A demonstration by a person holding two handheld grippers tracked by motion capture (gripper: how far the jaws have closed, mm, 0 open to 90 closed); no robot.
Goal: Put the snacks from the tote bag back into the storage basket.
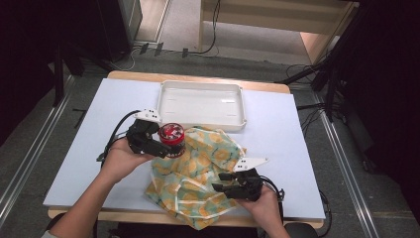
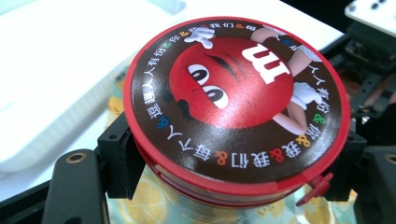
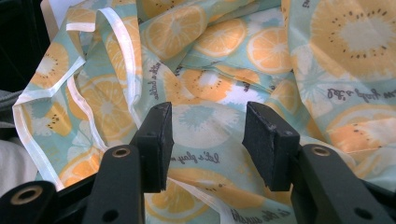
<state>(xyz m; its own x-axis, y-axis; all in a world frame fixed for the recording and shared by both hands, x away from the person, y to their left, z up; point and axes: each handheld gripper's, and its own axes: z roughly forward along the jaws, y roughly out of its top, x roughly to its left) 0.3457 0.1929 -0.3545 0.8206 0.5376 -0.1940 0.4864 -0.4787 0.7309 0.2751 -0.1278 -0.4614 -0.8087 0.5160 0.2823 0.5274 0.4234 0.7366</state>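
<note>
Nearest, right gripper sits low at the table's front edge over the fruit-print cloth, jaws spread with a clear gap, nothing between them. Right gripper view gives the print up close: orange slices and kiwi halves on pale teal, white binding along the hems, small script lettering, lots of folds; cloth is crumpled, not flat.

Next back, left gripper is pinching a round red tin by its sides, held just over the cloth's far-left corner. Left gripper view shows what the high view can't: the tin lid has a dark brown face with a red cartoon candy character, white gloves, white "m", a ring of Chinese characters and coloured ampersands around the rim, and a small red tab at the lid edge. Black jaw pads press the tin wall on both sides.

Farther back, white tray lies near the table's far edge, just beyond the cloth. Light blue table top under everything.
</note>
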